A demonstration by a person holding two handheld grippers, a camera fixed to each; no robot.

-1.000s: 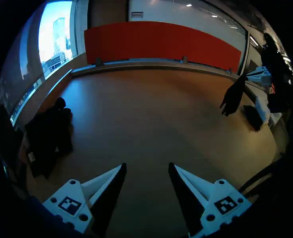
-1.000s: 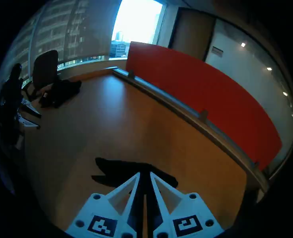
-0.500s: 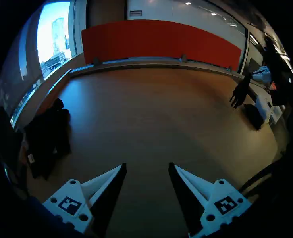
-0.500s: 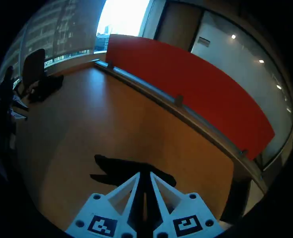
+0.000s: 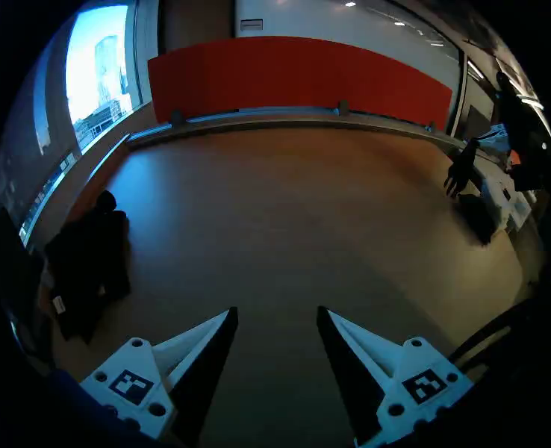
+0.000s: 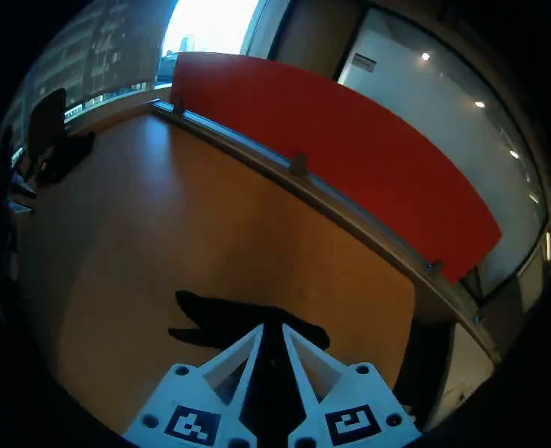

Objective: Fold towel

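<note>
One towel point(image 6: 216, 317) edge is being pinched, lower centre, by the right tongs point(image 6: 272, 327); the released left tongs point(image 5: 275, 310) should be guided to its free corner.

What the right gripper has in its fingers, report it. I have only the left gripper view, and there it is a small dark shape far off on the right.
Observer: The right gripper is pinched on a dark cloth. Its two fingers stand almost together.
Operator: Give me the cloth's lie at the tips.
Observer: It sticks out ahead of the tips and mostly to their left, with a ragged left edge.
Operator: Tell me what stands by the black bundle.
Observer: What looks like a dark chair back rises right beside it, on its left in the right gripper view.
</note>
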